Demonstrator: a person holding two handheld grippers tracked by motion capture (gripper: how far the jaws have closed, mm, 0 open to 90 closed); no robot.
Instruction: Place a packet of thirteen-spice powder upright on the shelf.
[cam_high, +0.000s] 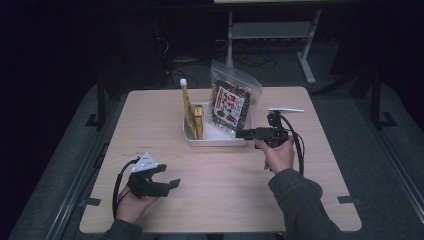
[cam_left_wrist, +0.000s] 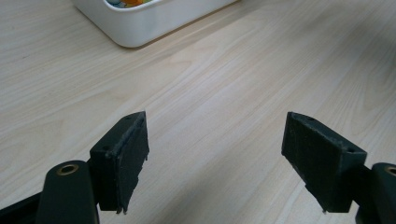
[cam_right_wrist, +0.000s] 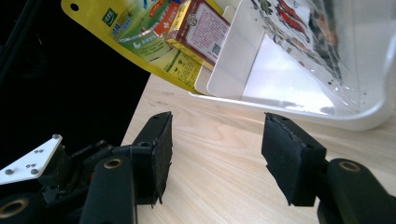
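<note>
Nearest the table's front edge, at lower left: left gripper (cam_high: 172, 184), held in the person's left hand (cam_high: 131, 206), resting low over bare wood. Jaws spread wide in the left gripper view, with nothing between the pads but pale table (cam_left_wrist: 224, 93); a rounded corner of the white tray (cam_left_wrist: 140, 25) visible up top, well apart from the tips.

Farther in, on the right side: right hand (cam_high: 278, 155) gripping the right gripper (cam_high: 239, 134), turned level and aimed leftward at the tray's near right corner. Jaws standing apart and empty in the right gripper view (cam_right_wrist: 215, 149), with only wood grain between the pads; tips close to the tray wall (cam_right_wrist: 299, 114) but short of touching it.

In the middle of the table: white tray (cam_high: 215, 140) with three packs standing in it. At its left end, a tall yellow pouch (cam_high: 187, 107) leaning upright, and a small yellow-and-red box (cam_high: 198, 121) just beside it. At the right end, a clear zip bag of dark snacks (cam_high: 231, 102), tilted back against the far wall, nearest to the right gripper.

Beyond the table: dark floor, cables and a grey desk frame (cam_high: 272, 30).
</note>
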